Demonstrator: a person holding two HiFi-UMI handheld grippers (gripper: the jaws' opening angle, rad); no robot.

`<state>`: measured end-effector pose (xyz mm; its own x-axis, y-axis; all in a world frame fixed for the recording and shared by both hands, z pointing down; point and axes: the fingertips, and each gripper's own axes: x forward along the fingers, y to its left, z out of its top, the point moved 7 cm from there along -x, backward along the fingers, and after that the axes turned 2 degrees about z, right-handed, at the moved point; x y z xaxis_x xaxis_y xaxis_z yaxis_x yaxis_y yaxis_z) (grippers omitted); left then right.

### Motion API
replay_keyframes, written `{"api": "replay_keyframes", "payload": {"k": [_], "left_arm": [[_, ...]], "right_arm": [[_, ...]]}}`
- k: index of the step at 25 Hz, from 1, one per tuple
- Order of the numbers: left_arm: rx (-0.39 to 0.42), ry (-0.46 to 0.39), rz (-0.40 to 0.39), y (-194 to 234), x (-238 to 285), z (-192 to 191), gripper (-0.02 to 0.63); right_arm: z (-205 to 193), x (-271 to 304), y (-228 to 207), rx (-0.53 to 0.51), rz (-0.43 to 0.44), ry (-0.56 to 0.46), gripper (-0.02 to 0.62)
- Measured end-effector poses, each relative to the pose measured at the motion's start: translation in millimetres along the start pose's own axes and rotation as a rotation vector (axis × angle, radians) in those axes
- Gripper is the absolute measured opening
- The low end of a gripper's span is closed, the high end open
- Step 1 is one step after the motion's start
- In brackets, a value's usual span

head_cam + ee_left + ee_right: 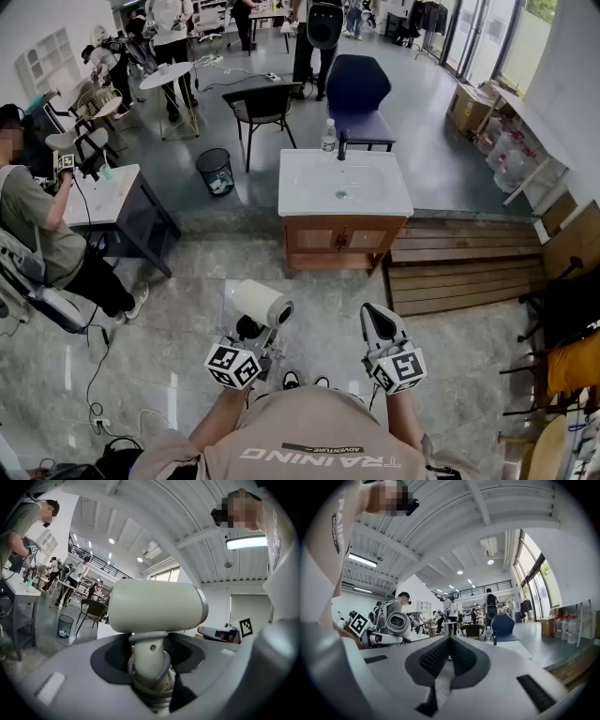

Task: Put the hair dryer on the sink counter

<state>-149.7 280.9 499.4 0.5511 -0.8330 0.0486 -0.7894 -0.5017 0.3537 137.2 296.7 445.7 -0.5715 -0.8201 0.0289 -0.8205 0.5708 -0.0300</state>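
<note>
The left tool (150,670) is closed on the handle of the hair dryer (157,606), and the pale barrel of the dryer stands just above its jaws. The right tool (447,658) is beside it, its jaws together with nothing between them. The sink counter (300,192) stands in front of both tools, well apart from them, with a bottle (329,138) at its far edge.

My left gripper (150,651) hides the lower handle of the hair dryer (154,606); far ahead of it, the label on the bottle (329,138) is too small to read.
</note>
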Motion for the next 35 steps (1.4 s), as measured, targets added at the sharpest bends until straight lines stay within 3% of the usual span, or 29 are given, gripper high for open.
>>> {"api": "replay_keyframes", "payload": {"k": [19, 27, 35], "left_arm": [[-0.011, 0.017, 0.106, -15, -11, -12, 0.215], [-0.047, -0.015, 0.131, 23, -22, -1, 0.215], [0.010, 0.029, 0.081, 97, -41, 22, 0.215]], "right_arm": [[-30, -14, -18, 0.067, 0.078, 0.012, 0.006], [-30, 14, -1, 0.032, 0.074, 0.054, 0.007], [-25, 82, 61, 0.051, 0.056, 0.058, 0.006]]}}
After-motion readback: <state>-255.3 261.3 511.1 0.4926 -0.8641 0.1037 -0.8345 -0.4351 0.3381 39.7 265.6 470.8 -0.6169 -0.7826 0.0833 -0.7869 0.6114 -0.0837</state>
